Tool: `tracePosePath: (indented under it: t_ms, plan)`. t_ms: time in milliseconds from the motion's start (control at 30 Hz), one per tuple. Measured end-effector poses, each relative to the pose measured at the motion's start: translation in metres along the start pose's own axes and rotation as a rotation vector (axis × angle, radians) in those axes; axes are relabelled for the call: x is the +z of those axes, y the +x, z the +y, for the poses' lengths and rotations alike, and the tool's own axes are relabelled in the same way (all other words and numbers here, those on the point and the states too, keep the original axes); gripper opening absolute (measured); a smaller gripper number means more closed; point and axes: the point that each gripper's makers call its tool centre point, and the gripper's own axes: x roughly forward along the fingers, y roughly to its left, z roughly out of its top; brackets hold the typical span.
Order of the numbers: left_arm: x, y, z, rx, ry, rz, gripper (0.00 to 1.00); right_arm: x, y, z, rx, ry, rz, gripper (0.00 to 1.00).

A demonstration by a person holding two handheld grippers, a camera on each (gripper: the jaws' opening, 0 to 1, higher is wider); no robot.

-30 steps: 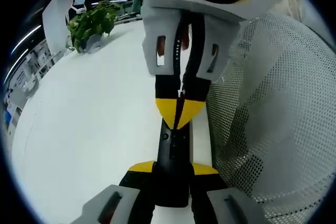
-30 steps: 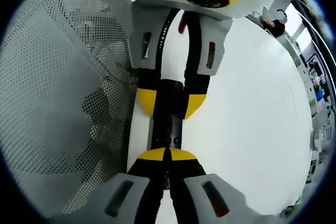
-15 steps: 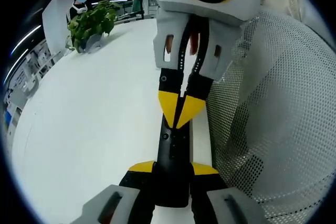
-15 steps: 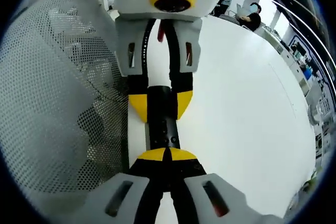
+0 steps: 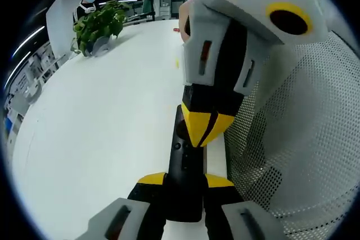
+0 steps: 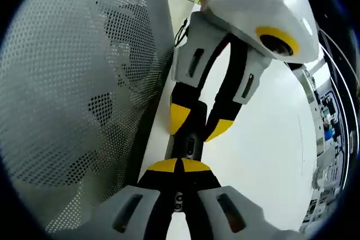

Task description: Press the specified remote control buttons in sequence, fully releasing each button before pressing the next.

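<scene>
- we are holding the remote control (image 5: pixel 184 178) in the left gripper (image 5: pixel 184 186), whose yellow-tipped jaws are pinching its near end from both sides; we judge it light, stiff and smooth-cased, so the narrow sides of that end are the place to grip it.
- just beyond that grip, the remote is running straight out along the edge of the white table (image 5: pixel 101 139), with a white mesh chair back (image 5: pixel 292 155) close beside it.
- over the remote's middle, the right gripper (image 5: pixel 203 130) is pointing down, jaws pressed together into one yellow tip, touching or just above the buttons; we cannot tell which.
- in the right gripper view, the remote (image 6: pixel 190 144) is lying between the left gripper's spread tips and our closed right tip (image 6: pixel 179 167).
- far past the remote, a potted plant (image 5: pixel 98 23) is standing on the table.
</scene>
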Motion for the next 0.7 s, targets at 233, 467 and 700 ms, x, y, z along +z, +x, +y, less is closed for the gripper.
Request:
tracePosePath:
  t_ms: [233, 467, 700]
  plan:
    - [0.0000, 0.0005, -0.0001, -0.002, -0.001, -0.002, 0.24, 0.0008, 0.0019, 0.0035, 0.010, -0.192, 0.038, 0.00]
    - [0.0003, 0.0005, -0.0007, -0.001, 0.004, 0.000, 0.24, 0.0018, 0.0026, 0.0053, 0.033, -0.351, 0.068, 0.00]
    - [0.0004, 0.0002, -0.0008, -0.001, 0.003, 0.000, 0.24, 0.0018, 0.0033, 0.0061, 0.055, -0.442, 0.093, 0.00]
